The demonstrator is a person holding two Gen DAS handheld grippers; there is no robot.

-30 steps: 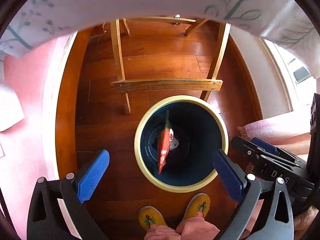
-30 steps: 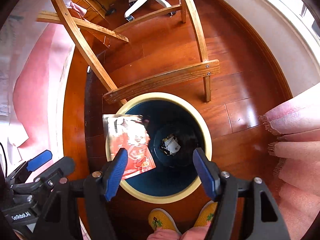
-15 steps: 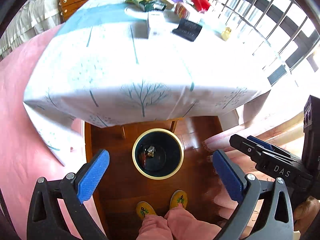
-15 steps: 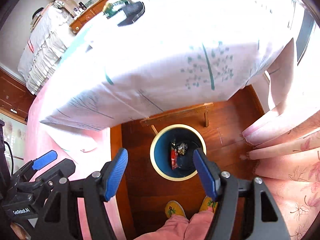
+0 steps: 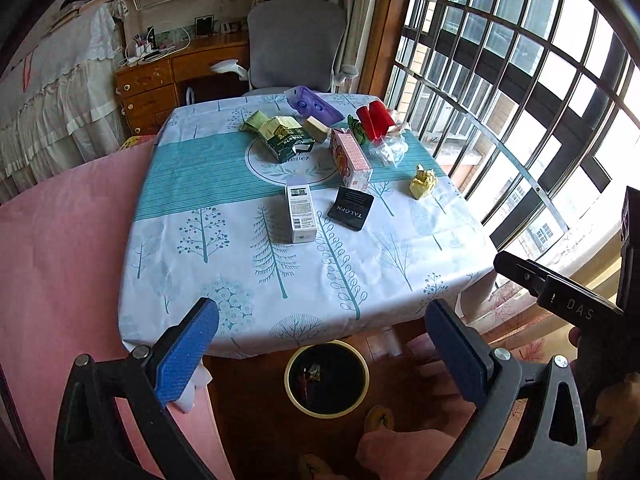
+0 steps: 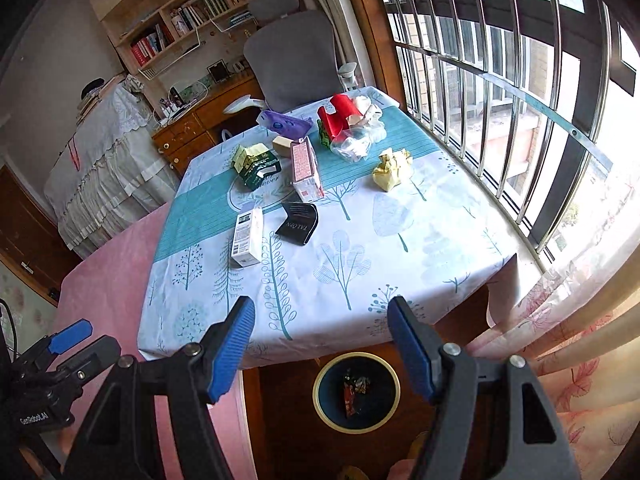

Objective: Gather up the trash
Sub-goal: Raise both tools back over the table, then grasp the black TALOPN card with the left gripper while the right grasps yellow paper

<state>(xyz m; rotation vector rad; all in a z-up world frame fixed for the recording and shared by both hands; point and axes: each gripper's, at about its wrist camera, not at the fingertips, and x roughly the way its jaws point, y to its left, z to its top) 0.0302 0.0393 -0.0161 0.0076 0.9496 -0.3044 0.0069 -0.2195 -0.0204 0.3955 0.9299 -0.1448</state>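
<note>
The yellow-rimmed, dark blue bin (image 5: 288, 380) (image 6: 317, 394) stands on the floor under the table's front edge, with a red wrapper (image 6: 349, 398) and other scraps (image 5: 311, 374) inside. On the tree-print tablecloth (image 5: 240, 280) lie a white box (image 5: 300, 212) (image 6: 248, 236), a black card (image 5: 351, 208) (image 6: 298, 224), a yellow paper ball (image 5: 422, 182) (image 6: 392, 168), a pink carton (image 5: 350, 158) and green packets (image 5: 282, 136). My left gripper (image 5: 320, 312) and right gripper (image 6: 320, 308) hover side by side above the bin, before the table. Both are open and empty.
A purple pack (image 5: 314, 106), a red box (image 5: 374, 120) and a clear bag (image 5: 386, 150) lie at the table's far end. A grey office chair (image 5: 296, 44) stands behind it, a barred window (image 5: 520, 80) runs along the right, and a pink cover (image 5: 60, 240) spreads on the left.
Both grippers rose from just over the bin to above table height and tilted up toward the tabletop. The red wrapper dropped from the rim into the bin.
</note>
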